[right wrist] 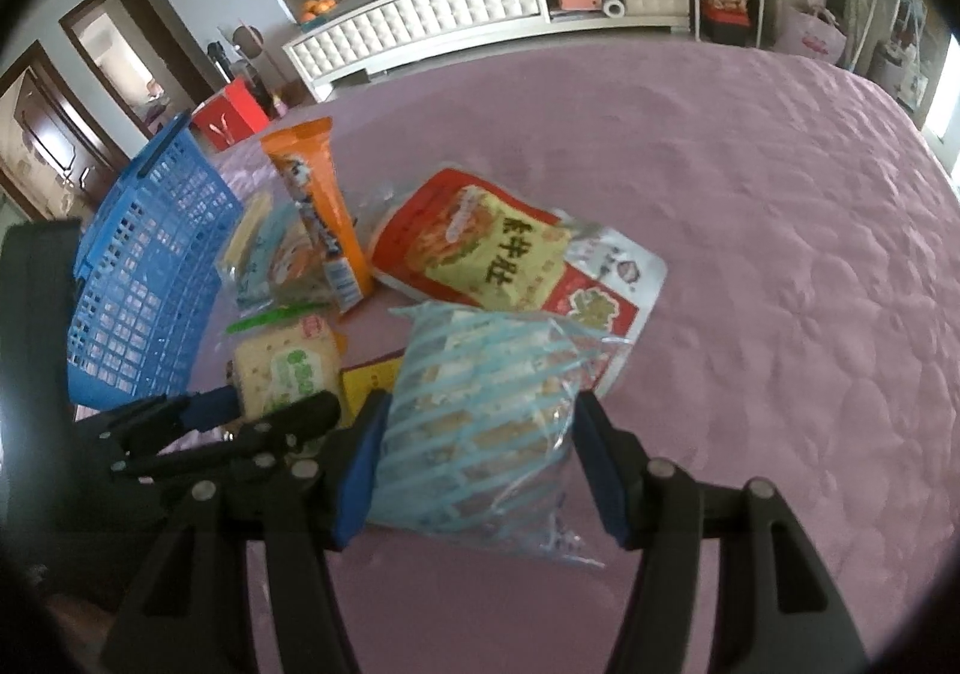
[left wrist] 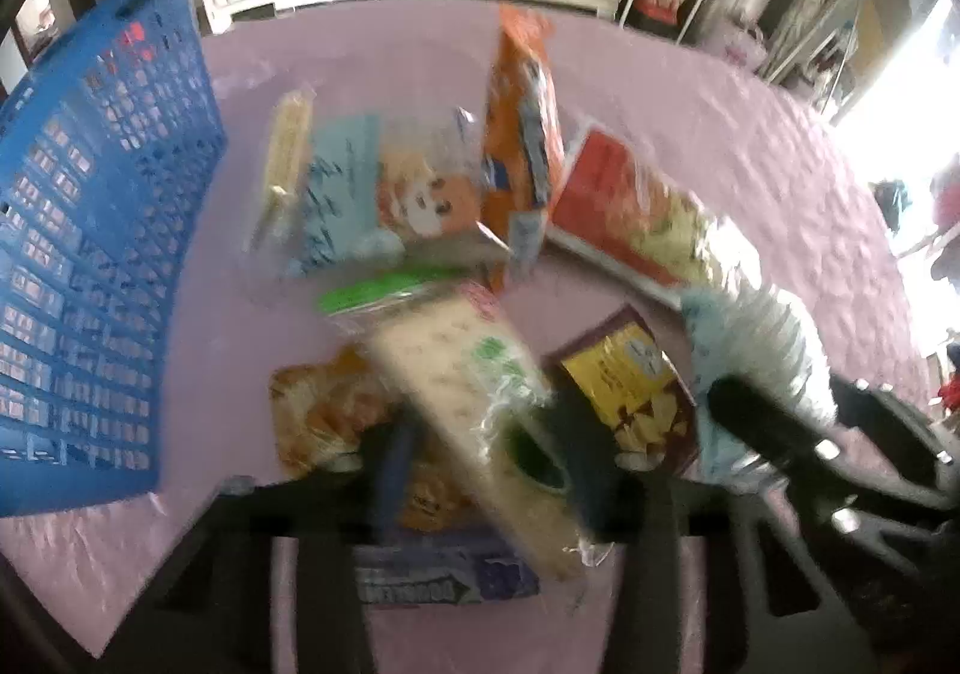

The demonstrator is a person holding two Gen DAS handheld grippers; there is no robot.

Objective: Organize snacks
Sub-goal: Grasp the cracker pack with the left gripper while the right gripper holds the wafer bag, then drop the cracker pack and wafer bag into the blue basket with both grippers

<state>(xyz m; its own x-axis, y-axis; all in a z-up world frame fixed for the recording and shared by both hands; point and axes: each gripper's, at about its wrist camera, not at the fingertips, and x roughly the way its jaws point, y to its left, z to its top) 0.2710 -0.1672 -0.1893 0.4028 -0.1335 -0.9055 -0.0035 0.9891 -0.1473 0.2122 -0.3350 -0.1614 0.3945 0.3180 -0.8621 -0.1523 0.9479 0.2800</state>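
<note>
Right gripper [right wrist: 480, 458] clasps the blue-striped bag [right wrist: 480, 422]; left gripper [left wrist: 486, 452] clenches the green-labelled cracker pack [left wrist: 468, 392]; print unreadable; bedspread [right wrist: 750, 254] bare rightward.

- The basket [right wrist: 144, 278] sits at the left edge of the bed cover [right wrist: 750, 230].
- Just right of the basket lies a pile of snack bags.
- The long snack pack [right wrist: 318, 206] lies behind the others, pointing to the far edge.
- The big flat pouch [right wrist: 498, 248] lies to its right.
- The cracker pack [right wrist: 288, 368] is near the basket, between the left gripper's [left wrist: 486, 452] fingers.
- The striped bag [right wrist: 474, 422] is nearest, between the right gripper's [right wrist: 480, 464] fingers.
- A small box [left wrist: 630, 374] lies between the cracker pack and the striped bag.
</note>
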